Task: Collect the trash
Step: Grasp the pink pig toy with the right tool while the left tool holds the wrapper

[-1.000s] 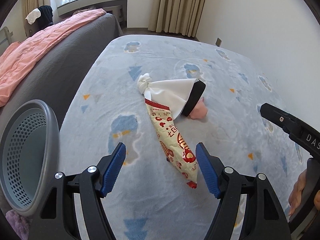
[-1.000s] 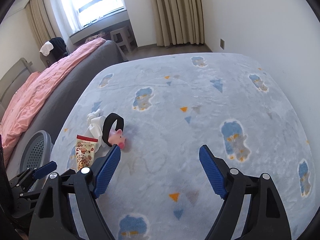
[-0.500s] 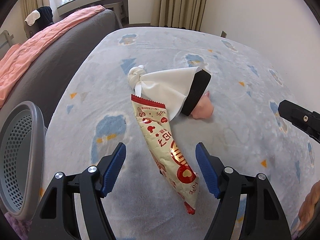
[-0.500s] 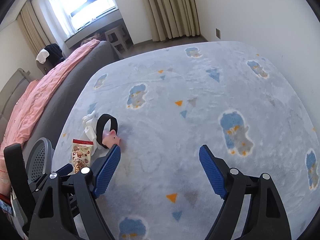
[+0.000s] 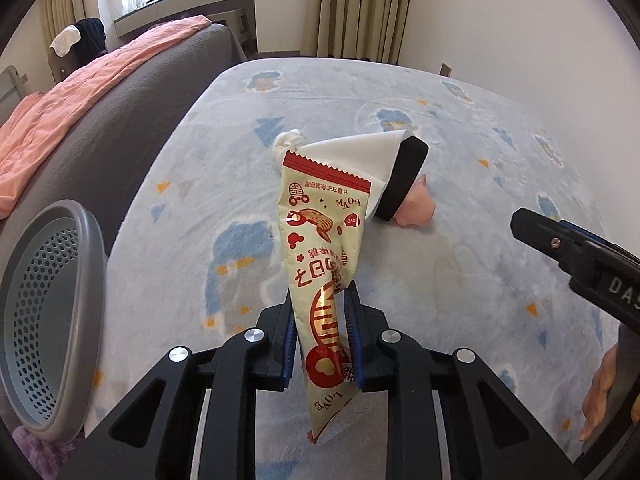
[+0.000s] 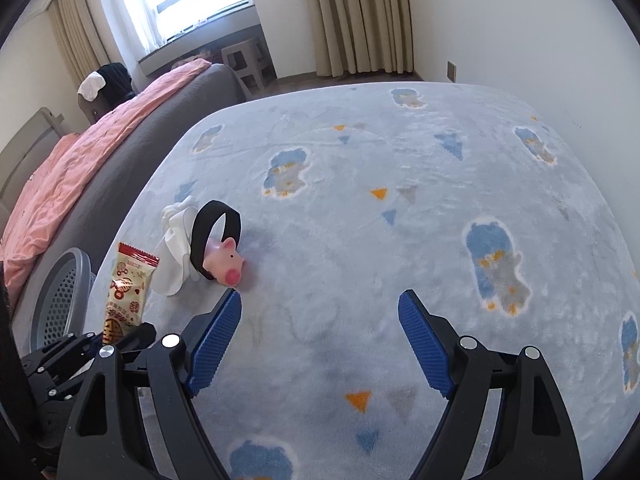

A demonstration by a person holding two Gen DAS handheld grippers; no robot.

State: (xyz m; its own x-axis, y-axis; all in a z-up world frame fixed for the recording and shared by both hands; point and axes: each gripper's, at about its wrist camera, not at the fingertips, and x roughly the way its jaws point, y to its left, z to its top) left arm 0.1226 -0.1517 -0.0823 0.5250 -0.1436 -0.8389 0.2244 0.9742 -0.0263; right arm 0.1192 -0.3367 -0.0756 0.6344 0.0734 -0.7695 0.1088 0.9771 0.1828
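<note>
My left gripper [image 5: 320,336] is shut on a long cream and red snack wrapper [image 5: 320,248] and holds it lifted off the light blue rug [image 5: 460,280]. The wrapper also shows at the left of the right wrist view [image 6: 128,284], standing up from the left gripper [image 6: 120,332]. A grey perforated basket [image 5: 48,320] lies on its side to the left; it also shows in the right wrist view [image 6: 60,300]. My right gripper [image 6: 320,340] is open and empty above the rug [image 6: 400,220].
A white cloth with a black band [image 5: 368,164] and a pink pig toy [image 5: 416,210] lie on the rug just beyond the wrapper. A grey bed with a pink blanket [image 5: 80,92] runs along the left. A white wall stands on the right.
My left gripper moved forward over the wrapper, closed on it and lifted it off the rug. My right gripper stayed open and shifted only slightly.
</note>
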